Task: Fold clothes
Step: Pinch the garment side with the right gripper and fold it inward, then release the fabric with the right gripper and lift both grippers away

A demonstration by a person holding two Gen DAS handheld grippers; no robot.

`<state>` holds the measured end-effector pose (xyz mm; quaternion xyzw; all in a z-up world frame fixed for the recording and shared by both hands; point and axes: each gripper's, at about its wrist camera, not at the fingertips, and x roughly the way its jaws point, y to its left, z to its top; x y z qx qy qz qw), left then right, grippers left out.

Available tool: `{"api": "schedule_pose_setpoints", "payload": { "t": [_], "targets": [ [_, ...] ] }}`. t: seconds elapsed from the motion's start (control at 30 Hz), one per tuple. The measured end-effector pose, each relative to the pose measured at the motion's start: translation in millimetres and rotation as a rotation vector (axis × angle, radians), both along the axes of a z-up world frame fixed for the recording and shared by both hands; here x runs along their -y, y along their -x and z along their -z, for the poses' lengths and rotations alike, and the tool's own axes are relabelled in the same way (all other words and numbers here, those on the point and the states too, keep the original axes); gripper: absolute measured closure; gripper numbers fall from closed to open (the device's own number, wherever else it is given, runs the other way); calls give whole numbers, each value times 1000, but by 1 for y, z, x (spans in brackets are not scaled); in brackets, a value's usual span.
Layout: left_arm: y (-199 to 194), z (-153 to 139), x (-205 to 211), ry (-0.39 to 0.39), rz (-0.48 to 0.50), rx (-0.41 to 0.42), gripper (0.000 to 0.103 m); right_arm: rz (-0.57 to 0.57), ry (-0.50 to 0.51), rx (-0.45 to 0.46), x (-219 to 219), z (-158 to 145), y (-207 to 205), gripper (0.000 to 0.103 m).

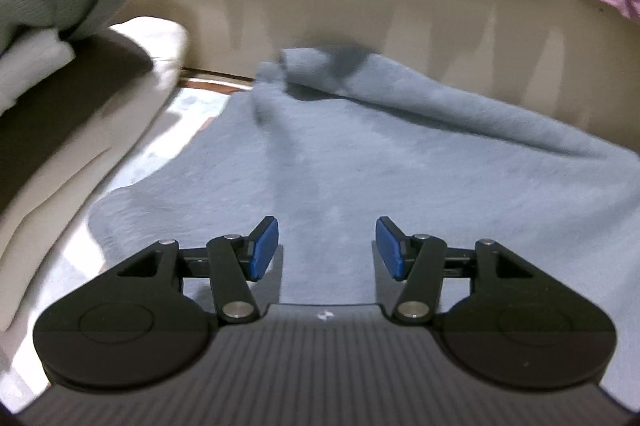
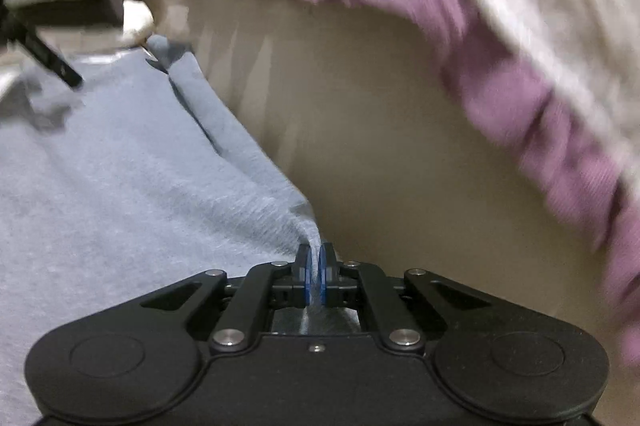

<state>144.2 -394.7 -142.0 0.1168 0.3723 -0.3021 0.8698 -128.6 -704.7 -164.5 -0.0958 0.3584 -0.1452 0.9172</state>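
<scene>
The right hand-held gripper [image 2: 315, 272] pinches an edge of the fuzzy pale-blue garment [image 1: 360, 162] spread on the counter; the left hand-held gripper [image 1: 326, 246] hovers above it, fingers apart. Keep the pinched edge taut, carrying it across evenly.

One blue garment [image 1: 380, 162], two claws [image 1: 326, 248], one folded stack [image 1: 48, 38]

Both wrist views sit low, close over the blue cloth [image 1: 360, 154], facing the bed [image 2: 360, 130]; both share these.
</scene>
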Motion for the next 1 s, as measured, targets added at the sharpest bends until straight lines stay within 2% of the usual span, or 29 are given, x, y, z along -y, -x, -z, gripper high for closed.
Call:
{"api": "schedule_pose_setpoints", "payload": {
  "t": [0.13,0.2,0.27,0.3,0.33,0.37,0.43,0.53,0.57,0.63,0.7,0.8,0.83,0.9,1.0],
  "targets": [
    [-9,6,-14,-21,-38,40,50,56,18,-57,6,11,-15,100],
    [-14,8,-22,-6,-78,26,50,84,27,-85,9,17,-22,99],
    [-16,9,-33,11,-125,13,50,112,35,-113,11,22,-29,92],
    [-16,9,-40,19,-151,7,50,128,3,-121,14,18,-28,92],
    [-15,10,-47,27,-174,1,50,151,-18,-129,16,12,-26,86],
    [-14,10,-54,37,-195,-17,50,181,-36,-133,14,2,-22,71],
    [-8,11,-67,62,-207,-74,50,208,-88,-120,8,-20,-12,63],
    [1,15,-82,94,-192,-161,53,132,-255,-66,-6,-57,4,61],
    [4,20,-82,84,-153,-219,60,103,-345,-43,-9,-72,8,60],
    [13,25,-83,92,-154,-269,78,75,-547,-11,-3,-97,22,59],
    [23,30,-85,101,-155,-318,78,60,-793,22,2,-121,35,59],
    [41,21,-81,83,-149,-285,77,-43,-874,-21,-29,-155,49,59],
    [46,16,-78,67,-143,-273,77,-58,-869,-52,-43,-161,48,59],
    [54,-8,-70,48,-86,-255,76,-67,-964,-80,-65,-178,60,59],
    [65,-58,-54,4,52,-186,71,-82,-1058,-48,-89,-217,79,59]
  ]
}}
